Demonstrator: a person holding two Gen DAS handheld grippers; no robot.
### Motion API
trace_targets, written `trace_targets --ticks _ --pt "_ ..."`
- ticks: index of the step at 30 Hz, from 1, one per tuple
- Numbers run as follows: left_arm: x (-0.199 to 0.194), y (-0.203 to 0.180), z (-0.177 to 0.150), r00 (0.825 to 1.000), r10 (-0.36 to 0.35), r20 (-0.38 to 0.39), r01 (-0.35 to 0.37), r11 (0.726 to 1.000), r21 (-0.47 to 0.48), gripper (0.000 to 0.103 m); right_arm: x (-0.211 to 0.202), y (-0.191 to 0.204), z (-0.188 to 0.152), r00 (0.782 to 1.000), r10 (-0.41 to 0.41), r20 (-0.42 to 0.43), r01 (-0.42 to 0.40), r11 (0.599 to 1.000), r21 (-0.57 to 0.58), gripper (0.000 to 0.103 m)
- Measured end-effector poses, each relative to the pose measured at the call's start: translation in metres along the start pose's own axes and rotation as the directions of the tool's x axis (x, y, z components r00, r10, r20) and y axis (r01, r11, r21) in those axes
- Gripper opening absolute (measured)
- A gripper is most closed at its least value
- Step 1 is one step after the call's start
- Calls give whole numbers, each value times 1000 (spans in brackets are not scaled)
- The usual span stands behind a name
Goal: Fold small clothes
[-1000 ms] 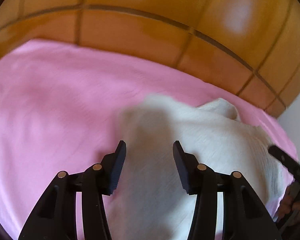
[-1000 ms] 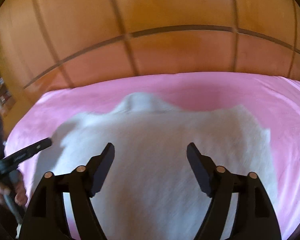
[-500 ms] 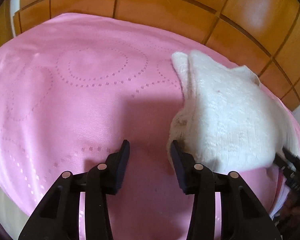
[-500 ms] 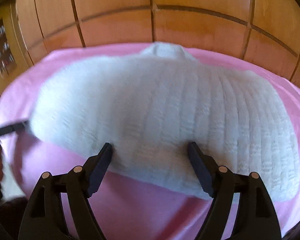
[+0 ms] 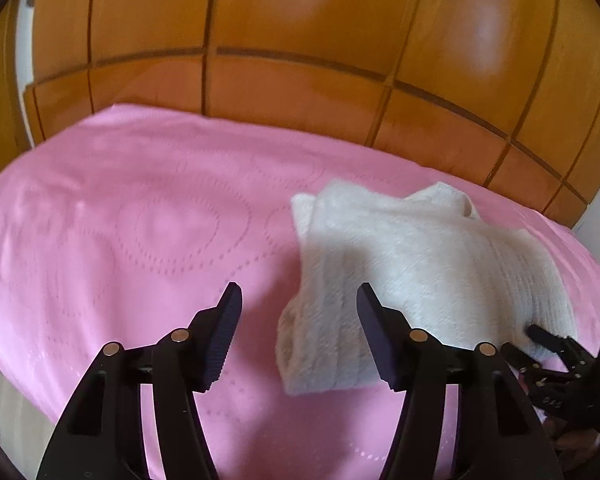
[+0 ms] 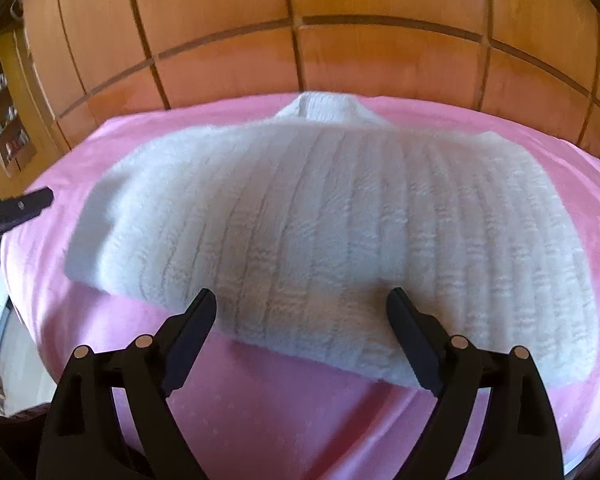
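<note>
Wood-panelled wall (image 5: 300, 80) is seen behind a bed covered by a pink bedspread (image 5: 120, 240). A white knitted sweater (image 6: 320, 220), already folded over, is laid flat on the spread with its collar toward the wall. The left tool (image 5: 298, 312) is shown with jaws opening, pinching nothing, the sweater's near corner between them. The right tool (image 6: 300, 312) is likewise opening and empty above the near hem. Should only the top layer be pinched next, the fold could be dragged apart.
</note>
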State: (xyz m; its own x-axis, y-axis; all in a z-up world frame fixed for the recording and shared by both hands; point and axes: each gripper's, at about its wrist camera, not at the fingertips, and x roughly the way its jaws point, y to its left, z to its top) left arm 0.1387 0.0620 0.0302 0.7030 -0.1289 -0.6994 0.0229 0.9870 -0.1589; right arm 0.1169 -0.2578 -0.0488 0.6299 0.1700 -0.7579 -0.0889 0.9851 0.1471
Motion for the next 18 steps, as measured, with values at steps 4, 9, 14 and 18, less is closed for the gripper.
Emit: trace_targets --ticks 4,9,14,18 --pt "0 -14 3 1000 -17 2 17 999 29 59 -19 -23 10 996 -66 56 62 996 57 89" --pt "7 -19 -1 1000 -18 -11 19 999 42 59 -36 -81 20 979 -187 84 165 962 218 89" --pt "19 -18 -2 999 -10 -38 12 999 40 59 -33 -128 9 958 -287 21 264 905 335 88" --pt "26 -13 -3 998 -17 -54 18 1000 25 59 -24 -144 -5 978 -208 -29 202 896 395 60"
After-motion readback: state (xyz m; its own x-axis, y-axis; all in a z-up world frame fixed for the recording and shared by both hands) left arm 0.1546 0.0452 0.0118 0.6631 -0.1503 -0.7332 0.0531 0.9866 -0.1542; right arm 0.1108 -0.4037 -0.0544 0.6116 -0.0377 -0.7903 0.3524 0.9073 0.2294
